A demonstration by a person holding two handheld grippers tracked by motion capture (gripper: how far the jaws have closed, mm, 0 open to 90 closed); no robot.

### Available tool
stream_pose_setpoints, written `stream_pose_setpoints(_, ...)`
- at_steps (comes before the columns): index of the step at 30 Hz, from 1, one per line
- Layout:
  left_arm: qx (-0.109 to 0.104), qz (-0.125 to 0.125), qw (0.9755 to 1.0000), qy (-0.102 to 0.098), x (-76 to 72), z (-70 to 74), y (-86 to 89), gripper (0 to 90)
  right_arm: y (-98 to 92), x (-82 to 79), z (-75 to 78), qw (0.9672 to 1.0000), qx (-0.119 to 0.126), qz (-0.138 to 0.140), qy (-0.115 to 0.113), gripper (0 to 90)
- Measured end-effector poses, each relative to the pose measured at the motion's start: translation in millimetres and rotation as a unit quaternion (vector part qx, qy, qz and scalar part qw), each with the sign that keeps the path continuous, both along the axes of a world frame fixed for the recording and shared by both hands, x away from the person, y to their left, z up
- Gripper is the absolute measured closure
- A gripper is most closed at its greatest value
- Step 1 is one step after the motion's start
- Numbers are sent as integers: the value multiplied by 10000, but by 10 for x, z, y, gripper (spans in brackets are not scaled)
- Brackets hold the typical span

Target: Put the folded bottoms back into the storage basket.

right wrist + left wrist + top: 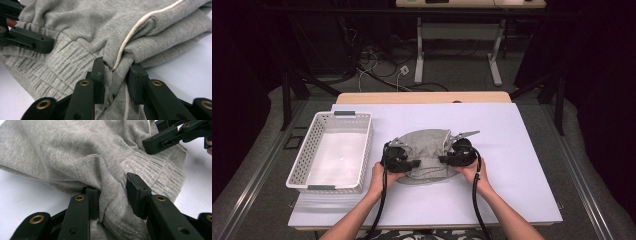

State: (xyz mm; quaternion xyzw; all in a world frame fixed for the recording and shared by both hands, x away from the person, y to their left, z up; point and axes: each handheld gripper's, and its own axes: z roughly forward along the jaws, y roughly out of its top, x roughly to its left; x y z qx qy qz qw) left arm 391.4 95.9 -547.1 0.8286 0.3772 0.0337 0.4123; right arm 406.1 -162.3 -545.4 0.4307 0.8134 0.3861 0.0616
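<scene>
A folded grey knit garment (427,147) with ribbed cuffs and a cream piping line lies in the middle of the white table cover (517,160). My left gripper (414,163) grips its left edge; in the left gripper view the jaws (112,191) pinch a bunched fold of the grey cloth (75,157). On the opposite edge, my right gripper (443,160) is shut on the garment; its jaws (116,67) squeeze a fold crossed by the piping (140,22). Each gripper view also catches the other gripper: the right gripper (162,142), the left gripper (30,41).
A white perforated plastic basket (304,155) stands left of the garment, nothing in it. The wooden table edge (422,97) runs along the back. Beyond it are cables on the floor and a white desk frame (419,55).
</scene>
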Motion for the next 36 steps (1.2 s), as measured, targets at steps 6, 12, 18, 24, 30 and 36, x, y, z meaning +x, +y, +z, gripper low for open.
stream_pose_setpoints(6,46,-38,9999,-84,-14,17,-8,661,9,-22,18,10000,-41,8,-66,711)
stream_pose_setpoints(12,2,-37,9999,-162,-27,37,-3,674,19,-44,46,9998,-57,19,-165,718)
stream_pose_setpoints(18,86,-113,9995,-281,-48,80,-12,679,24,-70,89,9996,-68,56,-283,723)
stream_pose_setpoints(24,24,-90,9992,-379,-64,116,-2,689,18,-100,145,9991,-42,59,-429,727)
stream_pose_setpoints(30,-12,-83,9989,-454,-87,159,2,697,24,-134,196,9985,-49,57,-541,729)
stream_pose_setpoints(36,53,-120,9987,-488,-94,189,-8,700,30,-152,219,9980,-78,81,-623,728)
